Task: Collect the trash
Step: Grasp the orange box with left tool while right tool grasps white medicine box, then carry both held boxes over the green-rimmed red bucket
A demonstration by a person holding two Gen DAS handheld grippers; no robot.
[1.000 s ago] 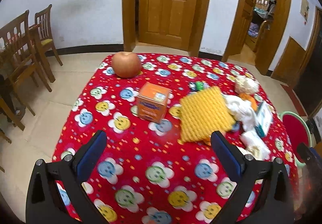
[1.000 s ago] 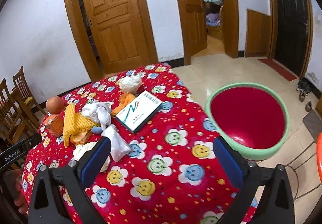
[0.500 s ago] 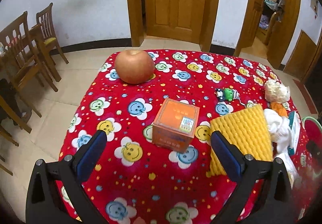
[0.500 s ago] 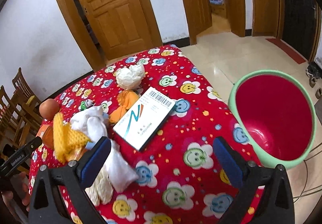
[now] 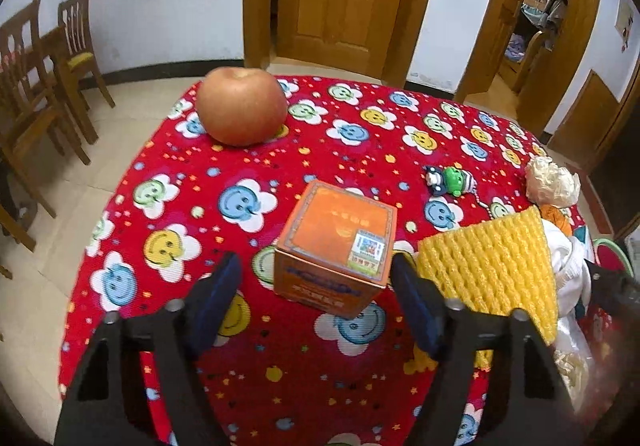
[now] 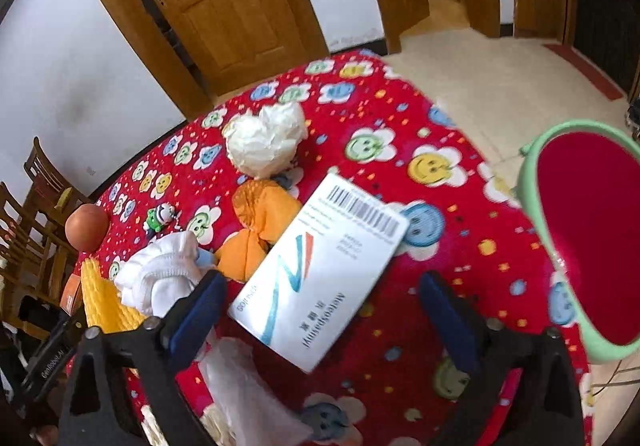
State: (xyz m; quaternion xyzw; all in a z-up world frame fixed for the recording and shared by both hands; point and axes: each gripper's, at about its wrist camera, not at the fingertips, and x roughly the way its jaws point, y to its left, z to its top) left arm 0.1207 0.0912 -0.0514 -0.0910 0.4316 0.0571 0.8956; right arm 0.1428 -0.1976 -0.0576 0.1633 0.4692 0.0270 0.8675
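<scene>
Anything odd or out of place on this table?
Yes: a whole apple and a small toy figure sit among the crumpled paper, boxes and wrappers. Neither looks like trash. Nothing looks spilled.

The round table wears a red cloth (image 5: 320, 149) with a pattern of smiling flower faces in blue, yellow and green with white petals, plus small coloured stars and dots. On it stands a small orange cardboard box (image 5: 336, 246) with a blue band of letters on its side and a colourful square sticker on top. The round apple (image 5: 241, 110) is orange-red. The foam net sleeve (image 5: 492, 270) is bright yellow. The flat paper box (image 6: 320, 274) is white, with a black barcode and a blue and red zigzag mark. The plastic bin (image 6: 588, 238) is red inside with a pale green rim. The gripper pads (image 5: 218, 294) are dark blue on black frames.
</scene>
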